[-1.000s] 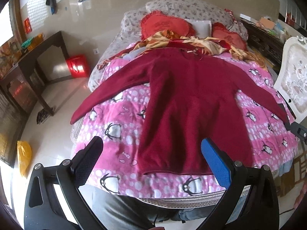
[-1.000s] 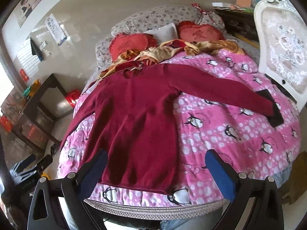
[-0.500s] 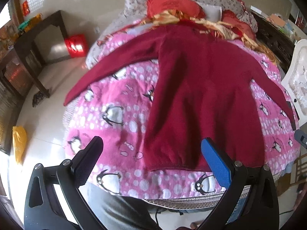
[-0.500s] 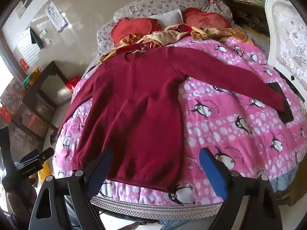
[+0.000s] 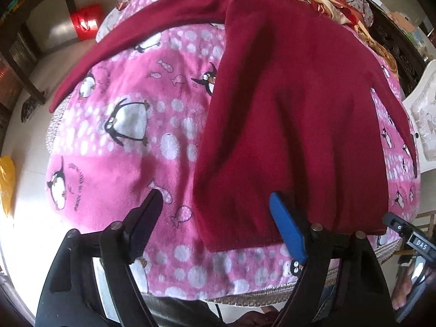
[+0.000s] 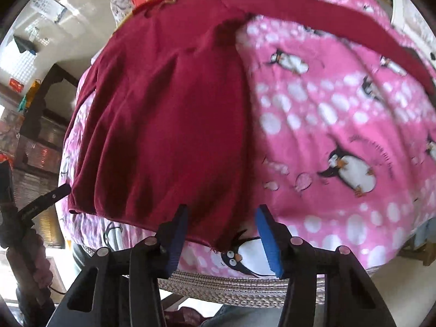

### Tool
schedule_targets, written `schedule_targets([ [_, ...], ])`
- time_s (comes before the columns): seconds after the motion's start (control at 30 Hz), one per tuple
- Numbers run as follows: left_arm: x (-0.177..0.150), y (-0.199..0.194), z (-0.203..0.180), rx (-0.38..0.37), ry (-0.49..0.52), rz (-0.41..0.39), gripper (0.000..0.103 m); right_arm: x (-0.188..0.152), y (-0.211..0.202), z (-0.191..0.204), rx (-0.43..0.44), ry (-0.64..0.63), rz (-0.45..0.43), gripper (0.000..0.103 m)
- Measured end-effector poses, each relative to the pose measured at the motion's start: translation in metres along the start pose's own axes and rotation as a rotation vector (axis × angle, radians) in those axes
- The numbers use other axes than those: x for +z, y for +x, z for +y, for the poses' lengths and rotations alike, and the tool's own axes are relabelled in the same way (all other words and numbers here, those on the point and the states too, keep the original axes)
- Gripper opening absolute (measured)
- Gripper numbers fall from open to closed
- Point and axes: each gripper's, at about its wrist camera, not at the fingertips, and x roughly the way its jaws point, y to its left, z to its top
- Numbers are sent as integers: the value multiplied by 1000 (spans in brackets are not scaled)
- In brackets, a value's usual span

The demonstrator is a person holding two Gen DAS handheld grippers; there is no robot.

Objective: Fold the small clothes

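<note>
At the bottom of the left wrist view the left gripper (image 5: 215, 212) stands spread wide, its black and blue fingers straddling the near left corner of the sweater's hem, low over the bedding; whether the tips touch cloth cannot be told. In the right wrist view the right gripper (image 6: 222, 227) is likewise spread, though more narrowly, with the other hem corner lying between its fingers at lower centre. The dark red sweater (image 5: 294, 114) lies flat, spread out on the pink penguin blanket (image 5: 122, 147) of the bed, its body running up the middle of both frames and a sleeve stretched out toward each upper side. This looks like the opening step: taking hold of the hem before the first fold. The next move likely calls for both grippers to pinch the hem corners cleanly, catching sweater only and not blanket. Cushions (image 5: 351, 2) lie beyond the collar at the top.
</note>
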Motion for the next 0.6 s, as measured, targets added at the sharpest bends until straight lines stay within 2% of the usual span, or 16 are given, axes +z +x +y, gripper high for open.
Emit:
schedule_targets([
  [0.07,3,7,1,4,-8,12,73,2,6,-1,-9,4,13,49],
  [0.1,3,9,2,0,-15,19,66,3,8,-1,-12,7,20,47],
  [0.2,6,16,6,-21,-32,40,62,5,13,0,-17,2,28,41],
  [0.3,4,29,5,-12,-30,74,34,4,20,4,-35,-23,40,30],
  [0.37,2,29,7,-15,-47,59,23,2,22,3,-38,-23,42,22],
  [0.4,1,28,8,-23,-52,60,9,2,21,1,-31,-23,39,18],
  [0.43,0,24,10,-40,-68,68,7,0,20,0,-26,-24,36,10],
  [0.47,-2,19,11,-44,-71,62,7,-1,19,-3,-19,-20,32,8],
  [0.53,-6,9,10,-37,-61,62,5,-4,10,-12,7,9,17,7],
  [0.6,-13,-7,7,-79,-33,70,5,-9,-6,-18,25,24,-16,6],
])
